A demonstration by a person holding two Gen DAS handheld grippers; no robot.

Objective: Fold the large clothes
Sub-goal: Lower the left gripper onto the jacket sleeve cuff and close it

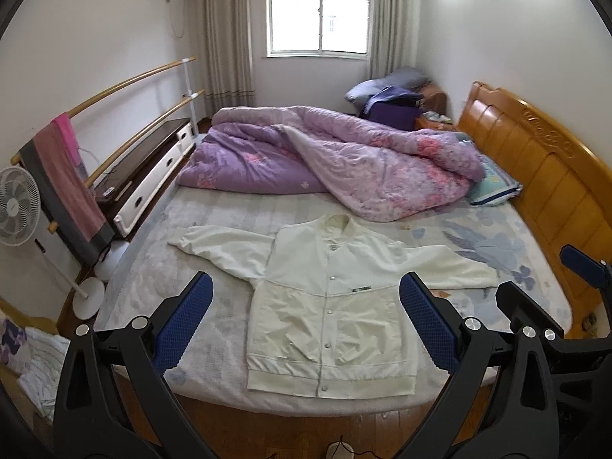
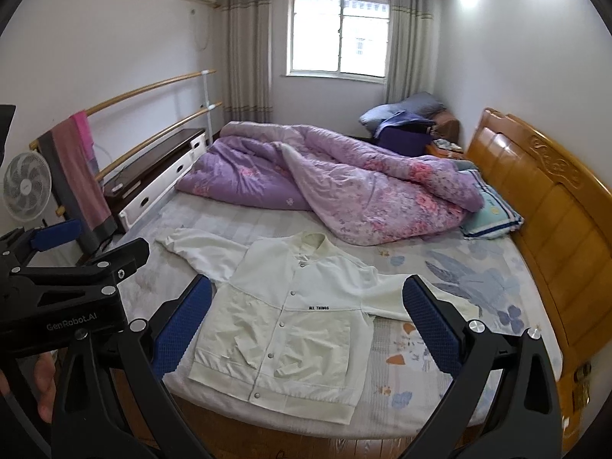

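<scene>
A cream snap-button jacket (image 1: 329, 298) lies flat and face up on the bed (image 1: 214, 237), collar away from me, both sleeves spread out to the sides. In the right wrist view the same jacket (image 2: 283, 317) shows a small black label on the chest. My left gripper (image 1: 306, 298) hovers open above the bed's near edge, its blue-padded fingers (image 1: 191, 313) framing the jacket's body without touching it. My right gripper (image 2: 306, 306) is open too, held above the jacket's lower half. The left gripper's body (image 2: 69, 279) shows at the left of the right wrist view, with a hand (image 2: 42, 382) below it.
A rumpled purple quilt (image 1: 336, 157) fills the far half of the bed, with a pillow (image 1: 493, 183) by the wooden headboard (image 1: 535, 176). A towel (image 1: 65, 179) hangs on a rail at the left, beside a fan (image 1: 17, 206) and a low cabinet (image 1: 153, 164). Wooden floor runs along the near edge.
</scene>
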